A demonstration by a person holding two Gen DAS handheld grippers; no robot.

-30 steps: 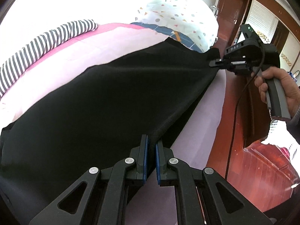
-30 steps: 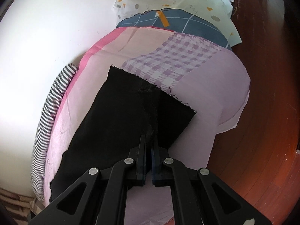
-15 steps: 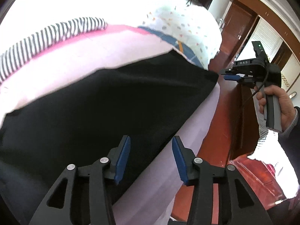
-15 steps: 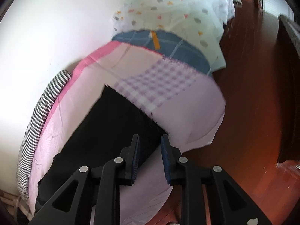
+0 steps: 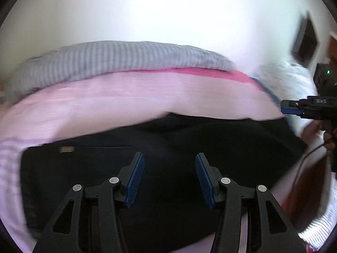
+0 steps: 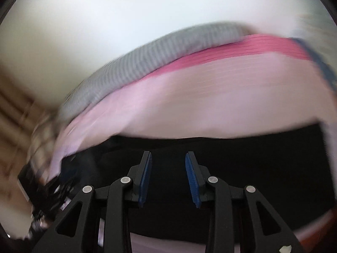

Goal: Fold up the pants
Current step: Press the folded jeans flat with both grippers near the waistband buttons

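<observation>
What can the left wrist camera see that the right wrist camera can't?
Only the left wrist view shows the right gripper from the side, at the right edge, and a small tan label on the black pants. Only the right wrist view shows blurry dark clutter at lower left. Both show the pants lying on the pink sheet, the striped cloth behind, and open jaws holding nothing.

Pink sheet (image 5: 126, 97); striped grey cloth (image 5: 105, 59) along white wall (image 5: 168, 10).
</observation>
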